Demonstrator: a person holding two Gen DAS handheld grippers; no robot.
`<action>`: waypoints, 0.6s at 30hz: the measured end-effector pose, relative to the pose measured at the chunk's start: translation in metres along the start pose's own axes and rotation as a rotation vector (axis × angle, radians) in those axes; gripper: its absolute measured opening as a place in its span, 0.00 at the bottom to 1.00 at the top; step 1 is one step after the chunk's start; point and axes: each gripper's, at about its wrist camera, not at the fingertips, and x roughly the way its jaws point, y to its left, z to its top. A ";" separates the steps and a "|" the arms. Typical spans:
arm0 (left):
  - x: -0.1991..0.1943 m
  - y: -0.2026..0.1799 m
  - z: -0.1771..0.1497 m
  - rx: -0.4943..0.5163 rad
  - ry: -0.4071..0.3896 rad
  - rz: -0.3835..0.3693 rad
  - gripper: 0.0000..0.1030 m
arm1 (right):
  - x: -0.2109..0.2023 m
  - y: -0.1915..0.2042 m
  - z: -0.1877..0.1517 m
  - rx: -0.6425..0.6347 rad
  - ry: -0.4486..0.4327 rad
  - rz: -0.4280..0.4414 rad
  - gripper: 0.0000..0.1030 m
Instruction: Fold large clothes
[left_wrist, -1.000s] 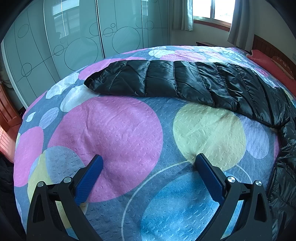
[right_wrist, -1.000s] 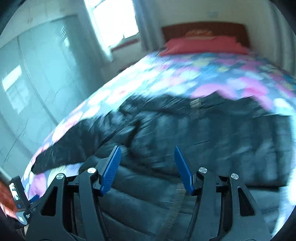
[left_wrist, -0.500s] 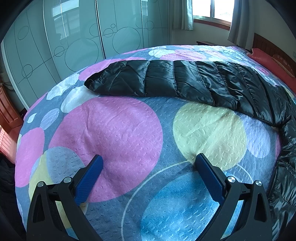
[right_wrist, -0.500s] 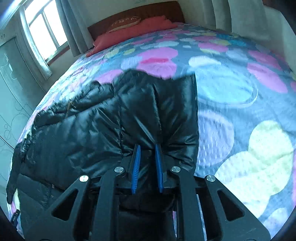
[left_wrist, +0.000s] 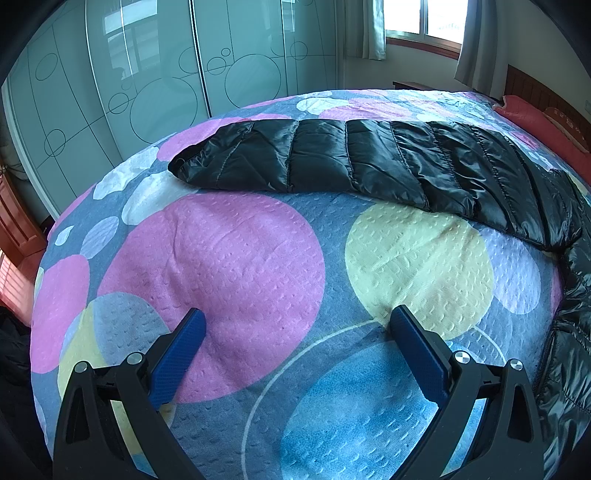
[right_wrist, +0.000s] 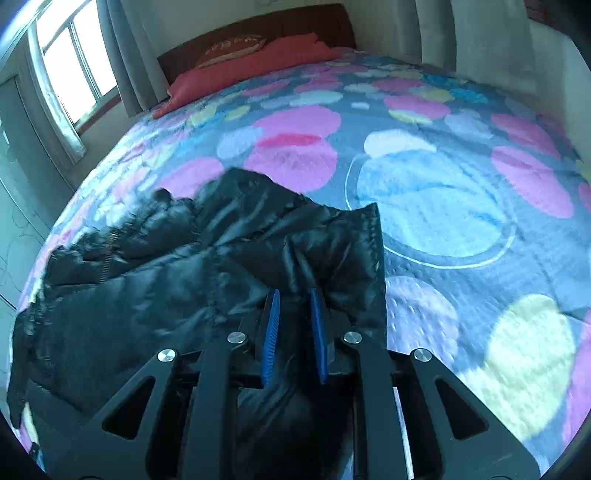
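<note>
Bedroom, bed covered by a polka-dot bedspread (left_wrist: 258, 258) in pink, yellow and blue circles; frosted sliding wardrobe doors (left_wrist: 147, 85) are standing at 11 o'clock in the left wrist view, window (left_wrist: 424, 18) at 1 o'clock. Red pillow (right_wrist: 251, 70) and wooden headboard (right_wrist: 258, 26) are sitting at 12 o'clock in the right wrist view.

Black puffer jacket (left_wrist: 369, 158) is lying on the bedspread, one sleeve stretching flat from 11 to 2 o'clock in the left view, its body running down the frame edge at 3 to 4 o'clock.

Your left gripper (left_wrist: 297, 325) is hovering released over the bedspread, blue fingers (left_wrist: 181, 347) spread wide, nothing between them, well apart from the sleeve.

Your right gripper (right_wrist: 293, 295) is clenching a bunched fold of the jacket, fabric pinched between the nearly closed blue fingers (right_wrist: 271, 325). The jacket's body is spreading toward 9 o'clock, zipper (right_wrist: 107, 258) showing at 10 o'clock.
</note>
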 end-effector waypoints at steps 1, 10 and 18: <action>0.000 0.000 0.000 0.001 -0.001 0.001 0.96 | -0.014 0.004 -0.006 -0.002 -0.027 0.005 0.21; 0.002 0.001 0.001 -0.001 0.000 -0.003 0.96 | -0.012 0.024 -0.036 -0.079 -0.018 -0.052 0.32; 0.001 0.001 0.000 -0.001 0.000 -0.002 0.96 | -0.045 0.055 -0.051 -0.100 -0.091 -0.002 0.46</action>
